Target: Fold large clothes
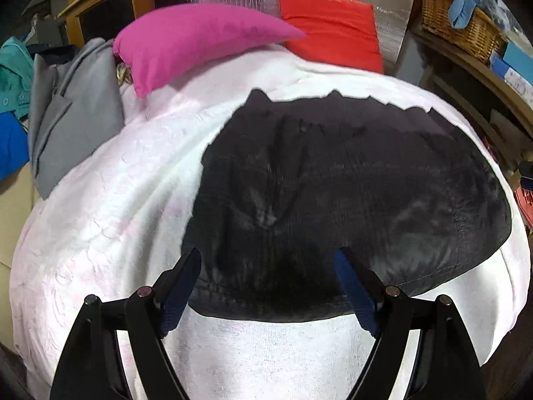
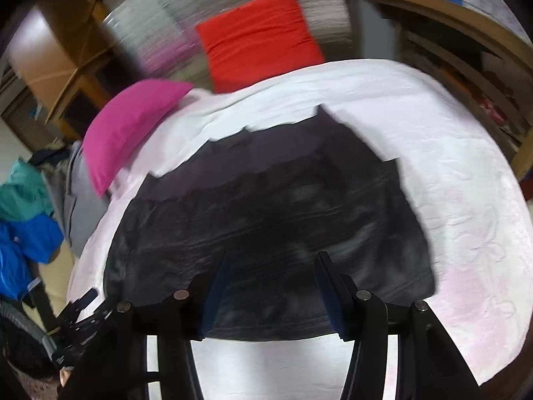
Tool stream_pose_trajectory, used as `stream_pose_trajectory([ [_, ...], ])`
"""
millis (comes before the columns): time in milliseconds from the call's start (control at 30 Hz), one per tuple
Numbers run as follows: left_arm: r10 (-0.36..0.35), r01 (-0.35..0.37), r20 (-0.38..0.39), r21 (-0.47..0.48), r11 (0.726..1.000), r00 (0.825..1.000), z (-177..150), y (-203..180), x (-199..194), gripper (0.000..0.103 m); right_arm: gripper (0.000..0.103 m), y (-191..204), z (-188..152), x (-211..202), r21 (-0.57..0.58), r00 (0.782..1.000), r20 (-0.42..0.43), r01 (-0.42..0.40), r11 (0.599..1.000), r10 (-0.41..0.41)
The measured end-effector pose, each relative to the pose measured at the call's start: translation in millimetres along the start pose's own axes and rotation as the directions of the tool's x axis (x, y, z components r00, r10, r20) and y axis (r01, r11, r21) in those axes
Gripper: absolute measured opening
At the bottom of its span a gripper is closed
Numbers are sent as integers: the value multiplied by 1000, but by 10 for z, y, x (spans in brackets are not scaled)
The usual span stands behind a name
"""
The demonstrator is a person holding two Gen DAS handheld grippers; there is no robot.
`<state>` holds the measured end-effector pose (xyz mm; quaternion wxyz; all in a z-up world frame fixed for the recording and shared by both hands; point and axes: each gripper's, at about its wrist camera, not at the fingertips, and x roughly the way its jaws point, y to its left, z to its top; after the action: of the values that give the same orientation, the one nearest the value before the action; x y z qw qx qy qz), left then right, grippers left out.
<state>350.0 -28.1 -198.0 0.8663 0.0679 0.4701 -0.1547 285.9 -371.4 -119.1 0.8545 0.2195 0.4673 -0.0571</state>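
Observation:
A dark, near-black garment (image 1: pixel 333 183) lies folded flat on the white bedspread (image 1: pixel 100 216), its far edge jagged and its near hem curving toward me. My left gripper (image 1: pixel 268 253) hovers over that near hem, jaws wide apart, with nothing between the blue pads (image 1: pixel 180 293). The right wrist view, blurred, shows the same garment (image 2: pixel 266 206) on the bedspread (image 2: pixel 449 200). My right gripper (image 2: pixel 273 256) stands above its near edge, fingers apart and gripping nothing.
A pink pillow (image 1: pixel 186 40) and a red cushion (image 1: pixel 333 30) lie at the bed's far end. A grey garment (image 1: pixel 70 116) with teal and blue clothes (image 1: pixel 11 133) is piled at the left. A wicker basket (image 1: pixel 459 26) and wooden shelves (image 1: pixel 483 93) stand on the right.

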Motion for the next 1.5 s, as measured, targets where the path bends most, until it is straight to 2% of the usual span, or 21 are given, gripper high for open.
stream_pose_trajectory([
  [133, 24, -24, -53, 0, 1000, 998, -75, 37, 259, 83, 57, 231, -109, 329, -34, 998, -50, -39, 999, 37],
  [233, 23, -23, -42, 8, 1000, 999, -91, 49, 256, 84, 57, 261, -218, 637, -38, 994, -101, -54, 998, 50],
  [333, 40, -39, -36, 34, 999, 999, -43, 75, 191, 84, 57, 208, -310, 957, -43, 988, -150, -37, 998, 30],
  [433, 49, -48, -3, 31, 998, 999, 75, 164, 62, 84, 57, 182, -302, 963, -55, 987, -150, -68, 996, 59],
  [500, 43, -43, 13, 21, 999, 999, 206, 239, 17, 84, 57, 138, -215, 872, -58, 987, -126, -108, 992, 100],
  [533, 51, -51, 13, 21, 998, 999, 260, 250, 32, 84, 57, 83, -139, 791, -54, 989, -86, -122, 991, 117],
  [633, 117, -117, -4, 28, 993, 993, 460, 259, 195, 84, 57, -191, 109, 612, 4, 989, 29, -145, 989, 145],
  [733, 160, -159, -44, 14, 987, 986, 584, 278, 452, 84, 60, -524, 328, 616, 45, 992, 118, -54, 998, 49],
  [800, 179, -180, -82, -3, 984, 980, 626, 293, 669, 84, 60, -725, 395, 744, 76, 993, 120, -10, 997, 1],
  [867, 170, -172, -113, -12, 985, 979, 616, 284, 827, 86, 60, -972, 411, 992, 108, 996, 84, 32, 994, -42],
  [933, 146, -150, -110, -27, 988, 983, 611, 263, 891, 87, 60, -1044, 381, 1120, 102, 997, 80, 9, 995, -17],
  [1033, 159, -160, -101, -2, 987, 982, 633, 234, 834, 87, 60, -1021, 392, 1025, 63, 995, 100, -7, 998, 1],
  [1100, 167, -166, -70, 7, 986, 984, 670, 239, 732, 87, 60, -1047, 409, 891, 82, 985, 164, -69, 994, 55],
  [1167, 179, -179, -33, -4, 984, 983, 749, 280, 649, 87, 60, -1132, 509, 772, 116, 971, 229, -90, 989, 62],
  [1267, 213, -215, -31, -55, 975, 977, 875, 385, 680, 87, 61, -1269, 679, 910, 165, 980, 193, -83, 983, 50],
  [1300, 216, -219, -52, -62, 974, 975, 902, 405, 752, 87, 61, -1365, 731, 1076, 202, 990, 129, -74, 976, 49],
  [1367, 211, -218, -132, -47, 975, 969, 905, 413, 1004, 87, 61, -1503, 720, 1338, 254, 998, 35, -55, 966, 47],
  [1433, 206, -217, -152, -59, 974, 967, 870, 409, 1102, 87, 60, -1441, 734, 1346, 250, 997, 58, -60, 966, 47],
  [1500, 193, -205, -140, -76, 976, 971, 852, 381, 1009, 87, 60, -1382, 688, 1204, 228, 995, 92, -52, 972, 32],
])
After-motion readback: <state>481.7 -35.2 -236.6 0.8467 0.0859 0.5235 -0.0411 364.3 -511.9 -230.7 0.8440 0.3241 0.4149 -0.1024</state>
